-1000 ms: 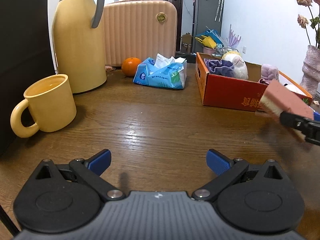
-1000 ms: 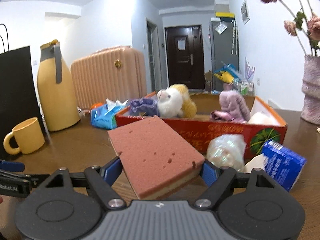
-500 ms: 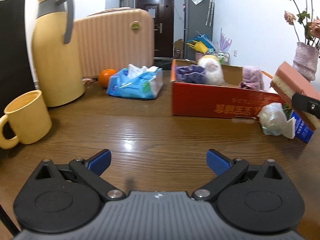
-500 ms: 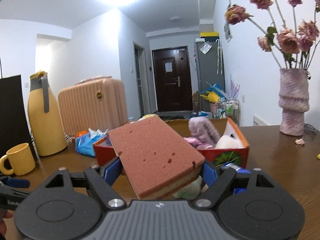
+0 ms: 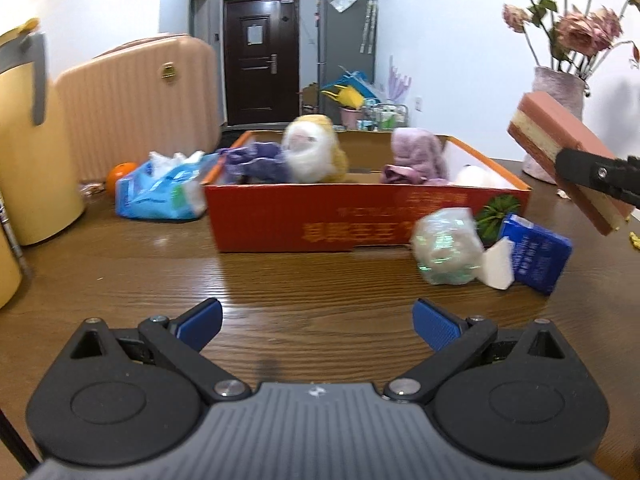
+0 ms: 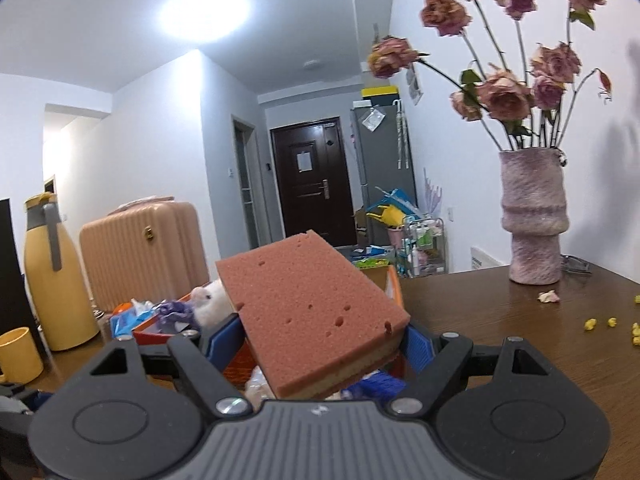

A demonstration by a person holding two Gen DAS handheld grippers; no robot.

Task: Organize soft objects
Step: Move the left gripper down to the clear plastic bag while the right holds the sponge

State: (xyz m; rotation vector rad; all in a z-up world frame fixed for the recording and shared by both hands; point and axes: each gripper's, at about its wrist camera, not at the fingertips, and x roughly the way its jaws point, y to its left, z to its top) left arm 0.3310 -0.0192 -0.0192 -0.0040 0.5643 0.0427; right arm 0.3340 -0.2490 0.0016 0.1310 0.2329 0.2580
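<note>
Evidently the right gripper (image 6: 320, 344) pinches the pink sponge (image 6: 308, 312) across its long sides, held in the air near the red box (image 5: 360, 216). Left gripper (image 5: 316, 320) fingers stand spread and empty over the table (image 5: 320, 280). Sponge judged light, soft and compressible; a mid-length side grip suits it, squeezed gently.

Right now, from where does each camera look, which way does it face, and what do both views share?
Left wrist: low over the table, facing the red box; its own open left gripper shows.
Right wrist: higher, facing the vase and door; right gripper clamps the sponge.
Shared: box, sponge, vase, yellow flask, suitcase.
</note>
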